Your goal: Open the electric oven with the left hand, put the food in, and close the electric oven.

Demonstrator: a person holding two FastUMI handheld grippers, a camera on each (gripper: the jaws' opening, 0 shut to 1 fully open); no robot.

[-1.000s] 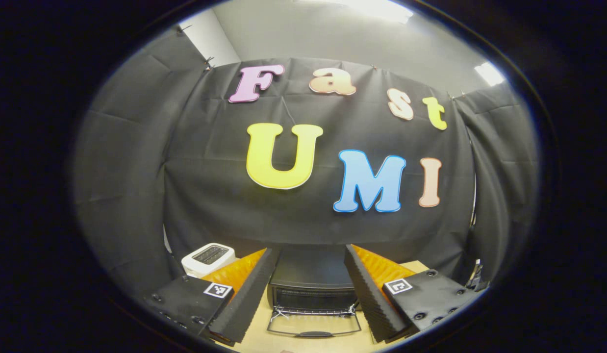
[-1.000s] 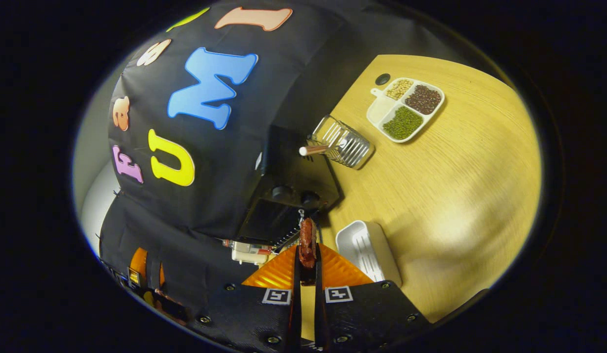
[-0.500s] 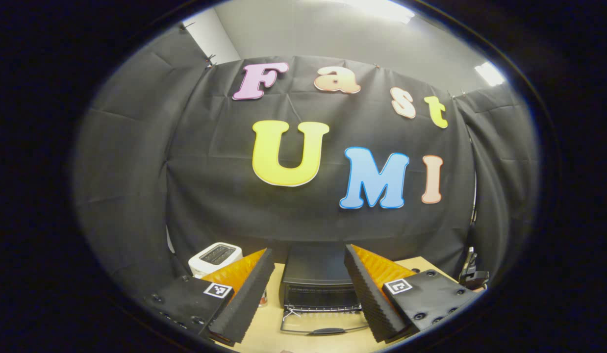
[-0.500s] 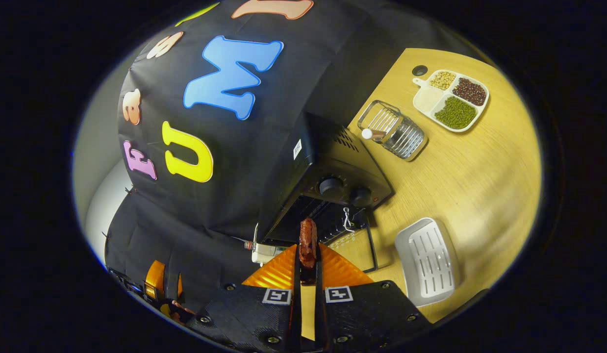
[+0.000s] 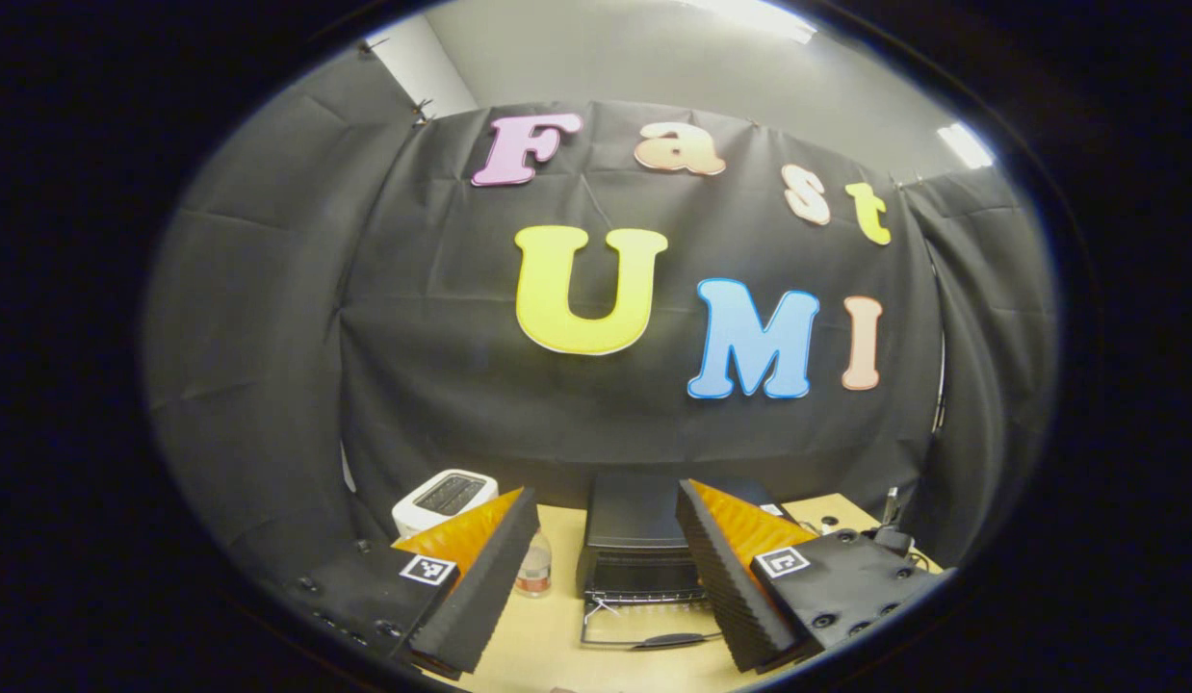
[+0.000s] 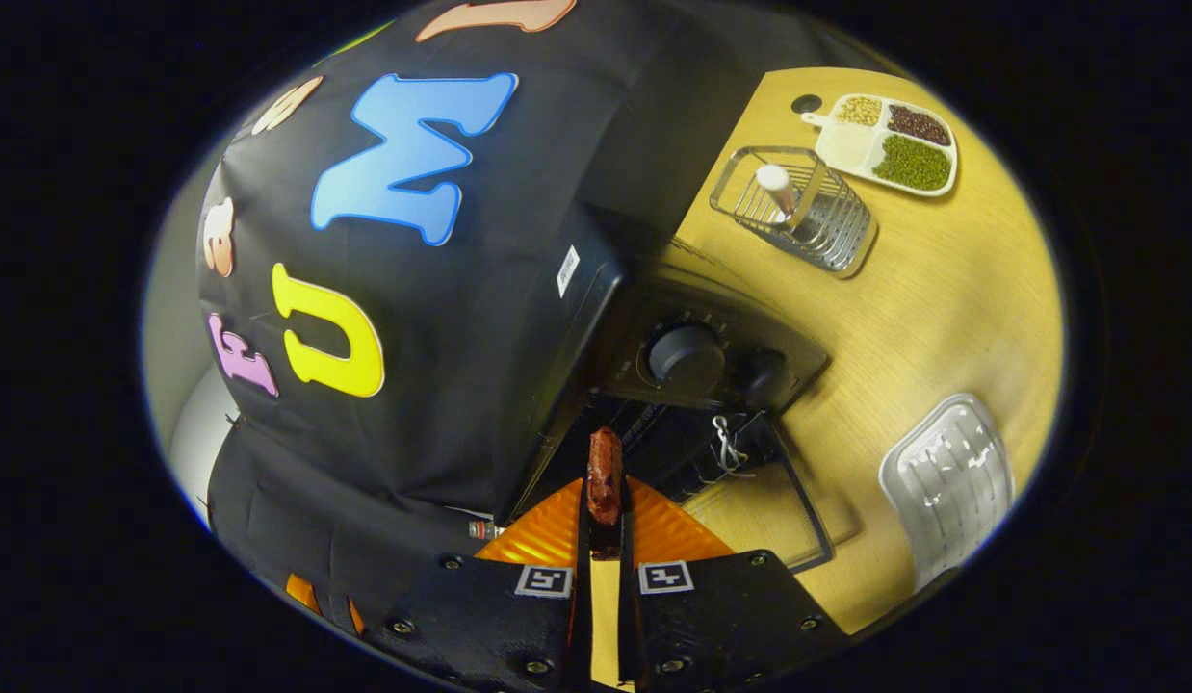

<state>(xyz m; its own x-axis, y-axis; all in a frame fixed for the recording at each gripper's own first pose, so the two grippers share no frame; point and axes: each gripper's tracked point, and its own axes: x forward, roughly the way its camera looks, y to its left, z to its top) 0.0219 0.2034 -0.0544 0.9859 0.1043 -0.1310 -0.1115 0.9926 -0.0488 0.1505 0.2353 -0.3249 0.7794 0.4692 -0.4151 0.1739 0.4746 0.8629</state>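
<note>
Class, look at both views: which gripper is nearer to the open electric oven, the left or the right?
Right. The right gripper, shut on the food, sits just before the electric oven mouth. The left gripper hangs open, farther back.

The left gripper (image 5: 606, 558) is hovering with its jaws spread wide and nothing between them. The right gripper (image 6: 604, 500) is pinching a reddish-brown sausage-like piece of food (image 6: 604, 472), its fingers (image 6: 583, 539) pressing both sides.
</note>
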